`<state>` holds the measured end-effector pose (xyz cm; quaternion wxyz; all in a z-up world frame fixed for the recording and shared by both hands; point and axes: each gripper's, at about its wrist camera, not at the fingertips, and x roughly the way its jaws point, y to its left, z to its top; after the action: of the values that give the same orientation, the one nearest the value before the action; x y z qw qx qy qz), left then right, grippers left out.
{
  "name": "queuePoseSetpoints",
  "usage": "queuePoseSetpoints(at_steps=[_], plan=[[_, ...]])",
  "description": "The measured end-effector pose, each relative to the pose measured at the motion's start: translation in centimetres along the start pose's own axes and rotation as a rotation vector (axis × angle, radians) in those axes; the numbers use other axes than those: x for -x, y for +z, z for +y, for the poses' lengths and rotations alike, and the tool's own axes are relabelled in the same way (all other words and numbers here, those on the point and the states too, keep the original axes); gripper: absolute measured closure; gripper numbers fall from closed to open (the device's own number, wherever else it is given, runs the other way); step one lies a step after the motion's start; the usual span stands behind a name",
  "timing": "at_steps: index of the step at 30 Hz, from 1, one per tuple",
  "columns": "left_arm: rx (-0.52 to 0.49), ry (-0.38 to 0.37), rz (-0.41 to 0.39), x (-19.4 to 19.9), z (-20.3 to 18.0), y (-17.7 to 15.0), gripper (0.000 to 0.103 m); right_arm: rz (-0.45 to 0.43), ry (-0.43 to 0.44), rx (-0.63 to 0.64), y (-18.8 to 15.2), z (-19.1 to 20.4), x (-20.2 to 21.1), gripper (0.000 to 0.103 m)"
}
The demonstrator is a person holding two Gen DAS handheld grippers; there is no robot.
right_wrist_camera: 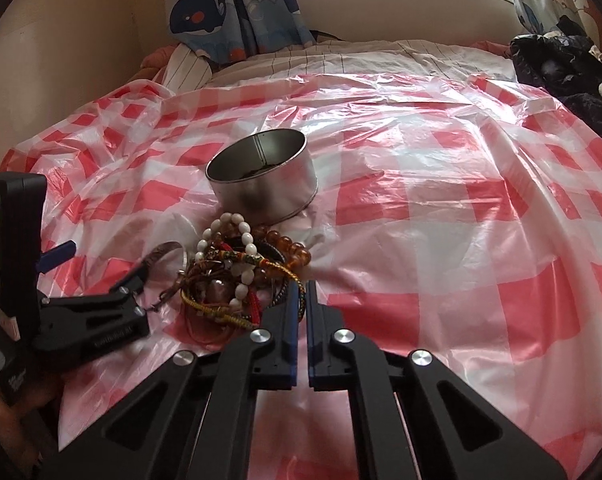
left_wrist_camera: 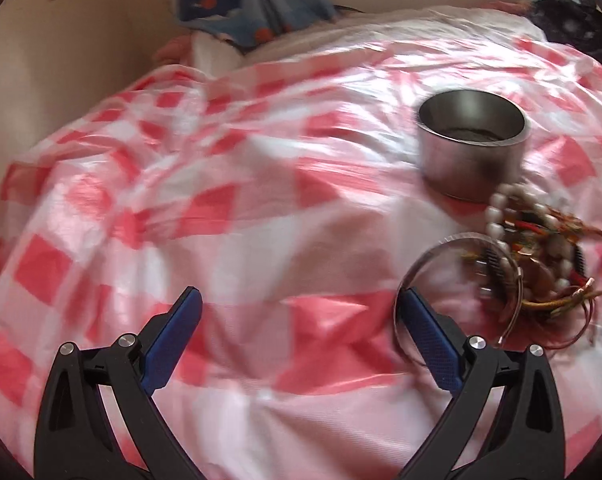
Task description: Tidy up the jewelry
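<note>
On the bed, over the red and white checked plastic sheet, lies a tangled heap of jewelry: white bead strings, amber beads, woven cords and a thin metal bangle. Just behind the heap stands a round metal tin, open at the top, with something dark at its bottom.

The left gripper is spread wide and holds nothing; its right finger sits inside the ring of the bangle, at the left edge of the heap. The right gripper has its jaws almost closed together, at the near edge of the heap; I cannot tell if a cord is caught between them.

I think the pieces are light, but they will pull one another, because the cords and beads are knotted together. The beads are round and slippery, so a cord is a better place to pinch. The bangle is stiff and thin; taking it across the band seems safest. The sheet is slick and may slide.
</note>
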<state>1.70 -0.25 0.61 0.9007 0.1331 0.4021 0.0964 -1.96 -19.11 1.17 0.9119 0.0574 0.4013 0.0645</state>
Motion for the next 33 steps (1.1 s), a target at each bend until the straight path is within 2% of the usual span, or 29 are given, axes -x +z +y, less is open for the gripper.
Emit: queuePoseSetpoints(at_steps=[1,4,8,10,11,12,15,18,23,25,26,27,28,30,31,33], plan=[[0.024,0.019,0.005,0.1,1.1,-0.1,0.007,0.007,0.001,-0.015,-0.5,-0.4,0.5,0.099],[0.068,-0.005,0.016,1.1,3.5,-0.7,0.007,0.042,0.006,-0.045,-1.6,-1.5,1.1,0.099],[0.080,-0.128,-0.007,2.7,5.4,-0.7,0.007,0.044,-0.001,-0.056,-1.8,-1.8,2.0,0.097],[0.097,-0.206,-0.016,2.8,5.7,-0.6,0.007,0.037,-0.012,-0.056,-1.8,-1.9,1.9,0.071],[0.100,-0.238,-0.016,2.6,5.5,-0.5,0.007,0.028,-0.027,-0.052,-1.8,-1.9,2.0,0.055],[0.096,-0.259,-0.014,2.4,5.1,-0.5,0.007,0.017,-0.034,-0.047,-1.7,-1.8,2.1,0.053],[0.027,-0.308,-0.036,2.4,3.3,-0.5,0.009,0.017,-0.026,-0.028,-1.5,-1.6,1.7,0.053],[-0.012,-0.327,-0.038,2.3,1.9,-0.2,0.018,0.024,-0.033,-0.024,-1.2,-1.6,1.2,0.053],[0.013,-0.314,0.037,0.4,1.9,-0.6,0.028,0.082,-0.075,0.000,-1.7,-1.4,-0.5,0.053],[0.018,-0.317,0.067,-0.2,2.0,-0.9,0.039,0.087,-0.088,0.023,-1.9,-1.0,-0.9,0.060],[0.025,-0.326,0.076,-0.5,2.1,-1.0,0.043,0.091,-0.086,0.035,-1.9,-0.8,-1.1,0.071],[0.029,-0.330,0.077,-0.5,2.1,-1.1,0.052,0.093,-0.074,0.042,-2.0,-0.6,-1.2,0.094],[0.031,-0.340,0.068,-0.5,2.3,-1.1,0.073,0.093,-0.064,0.038,-2.0,-0.6,-1.3,0.097],[0.037,-0.339,0.053,-0.1,2.7,-1.0,0.092,0.075,-0.048,0.025,-2.0,-0.8,-0.8,0.099],[0.043,-0.347,0.044,0.1,2.8,-0.9,0.098,0.061,-0.039,0.015,-2.0,-0.9,-0.4,0.099],[0.063,-0.366,0.013,0.8,3.3,-0.8,0.099,0.024,-0.024,-0.004,-1.8,-1.2,0.4,0.099]])
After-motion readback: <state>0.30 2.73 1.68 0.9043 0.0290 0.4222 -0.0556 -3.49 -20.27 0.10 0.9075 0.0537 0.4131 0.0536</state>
